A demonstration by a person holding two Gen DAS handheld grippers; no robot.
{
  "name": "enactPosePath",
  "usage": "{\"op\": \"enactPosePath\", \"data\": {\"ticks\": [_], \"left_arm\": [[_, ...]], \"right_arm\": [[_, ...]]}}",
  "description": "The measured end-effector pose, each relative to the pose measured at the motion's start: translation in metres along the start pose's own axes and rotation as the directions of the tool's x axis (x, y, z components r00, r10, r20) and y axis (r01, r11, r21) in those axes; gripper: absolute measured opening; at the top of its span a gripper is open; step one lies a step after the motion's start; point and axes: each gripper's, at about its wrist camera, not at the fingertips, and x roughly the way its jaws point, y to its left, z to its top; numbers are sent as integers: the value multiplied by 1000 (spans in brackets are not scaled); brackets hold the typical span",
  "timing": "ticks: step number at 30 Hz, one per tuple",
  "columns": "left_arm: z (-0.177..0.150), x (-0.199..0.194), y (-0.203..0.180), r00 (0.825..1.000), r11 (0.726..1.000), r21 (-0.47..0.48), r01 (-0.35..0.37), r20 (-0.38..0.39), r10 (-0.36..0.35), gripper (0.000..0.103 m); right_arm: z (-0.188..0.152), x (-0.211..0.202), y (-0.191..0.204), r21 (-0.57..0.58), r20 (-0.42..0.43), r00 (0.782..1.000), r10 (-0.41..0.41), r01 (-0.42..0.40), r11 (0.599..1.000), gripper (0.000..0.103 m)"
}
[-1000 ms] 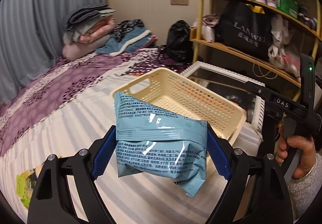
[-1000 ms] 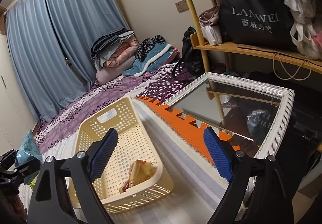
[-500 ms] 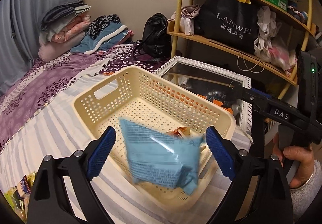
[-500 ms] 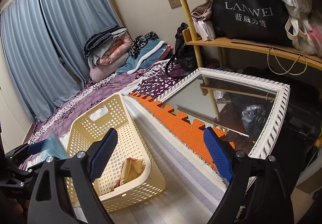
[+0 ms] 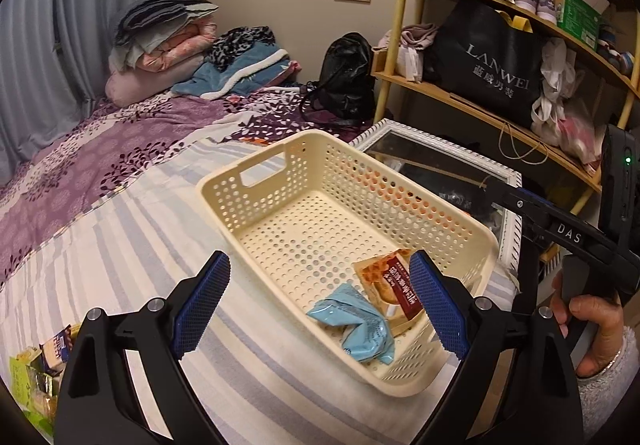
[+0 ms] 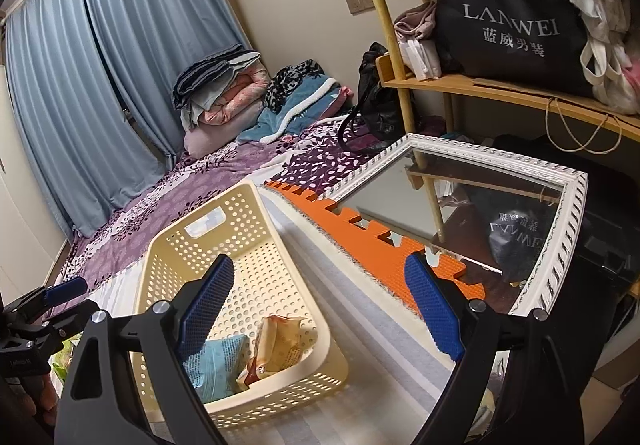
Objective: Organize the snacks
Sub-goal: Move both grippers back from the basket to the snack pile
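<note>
On a striped bed (image 5: pixel 132 245) in a cluttered bedroom, a cream basket (image 5: pixel 280 181) holds a blue packet (image 5: pixel 356 321) beside an orange one (image 5: pixel 394 281). The left hand-held gripper (image 5: pixel 316 301), jaws just opened and empty, should lift clear before fetching more snacks (image 5: pixel 36 373), cut off at the frame's edge. The right hand-held gripper (image 6: pixel 320 309) hangs open, empty.

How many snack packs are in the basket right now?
2: a light blue snack pack and an orange-brown snack pack overlapping it, both at the cream basket's near end. Nothing seems hidden.
</note>
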Motion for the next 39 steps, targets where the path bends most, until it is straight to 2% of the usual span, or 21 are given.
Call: {"op": "enactPosePath", "data": {"ticks": [11, 23, 33, 39], "left_arm": [[-7, -29, 29, 998, 996, -75, -52, 36, 55, 100], [-28, -56, 68, 988, 977, -161, -141, 35, 148, 100], [-51, -95, 105, 968, 945, -238, -227, 53, 245, 100], [-71, -126, 136, 946, 905, -311, -290, 50, 320, 100]], "right_arm": [[5, -4, 17, -8, 28, 1000, 9, -9, 1000, 90], [9, -9, 41, -18, 47, 998, 39, -38, 999, 92], [8, -16, 76, -61, 54, 993, 104, -100, 993, 92], [5, -15, 103, -97, 37, 987, 154, -149, 984, 92]]}}
